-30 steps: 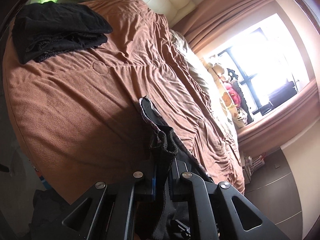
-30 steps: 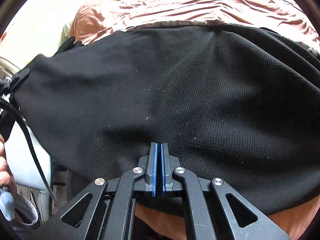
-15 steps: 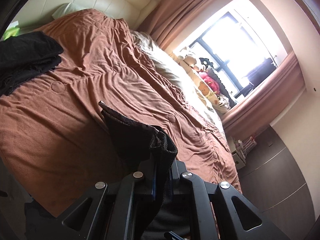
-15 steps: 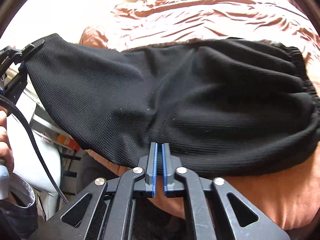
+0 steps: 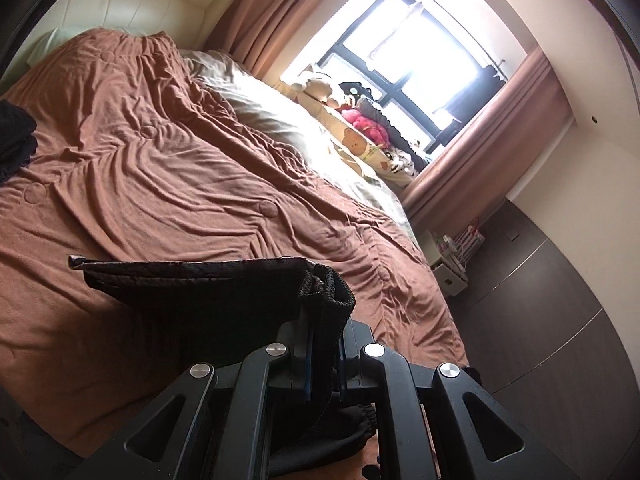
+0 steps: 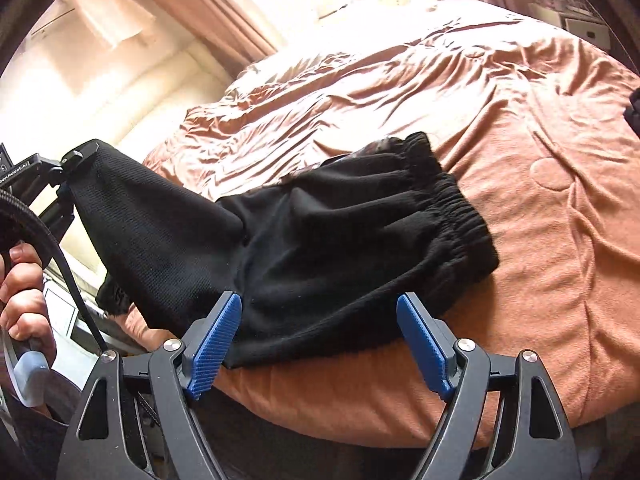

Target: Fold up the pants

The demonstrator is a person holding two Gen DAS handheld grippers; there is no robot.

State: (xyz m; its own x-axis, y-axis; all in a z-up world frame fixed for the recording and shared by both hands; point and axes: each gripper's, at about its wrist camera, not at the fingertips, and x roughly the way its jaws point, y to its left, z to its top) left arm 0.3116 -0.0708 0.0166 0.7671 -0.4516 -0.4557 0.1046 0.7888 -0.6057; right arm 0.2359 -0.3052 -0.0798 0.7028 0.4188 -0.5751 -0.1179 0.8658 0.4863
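Note:
The black pants (image 6: 340,248) lie partly on the brown bedspread (image 6: 500,120), elastic waistband to the right. My left gripper (image 5: 322,344) is shut on a black hem of the pants (image 5: 224,292) and holds that end lifted off the bed; it also shows at the left of the right wrist view (image 6: 68,176). My right gripper (image 6: 320,340) is open just in front of the pants' near edge, its blue pads (image 6: 214,344) on either side of the cloth and holding nothing.
A pile of folded black clothes (image 5: 14,140) sits at the left of the bed. Pillows and stuffed toys (image 5: 360,128) line the window side. A dark wardrobe (image 5: 560,320) stands at the right, past the bed's foot.
My right gripper has opened and let go of the pants, which dropped onto the bed. My left gripper has swung right, still holding its end up.

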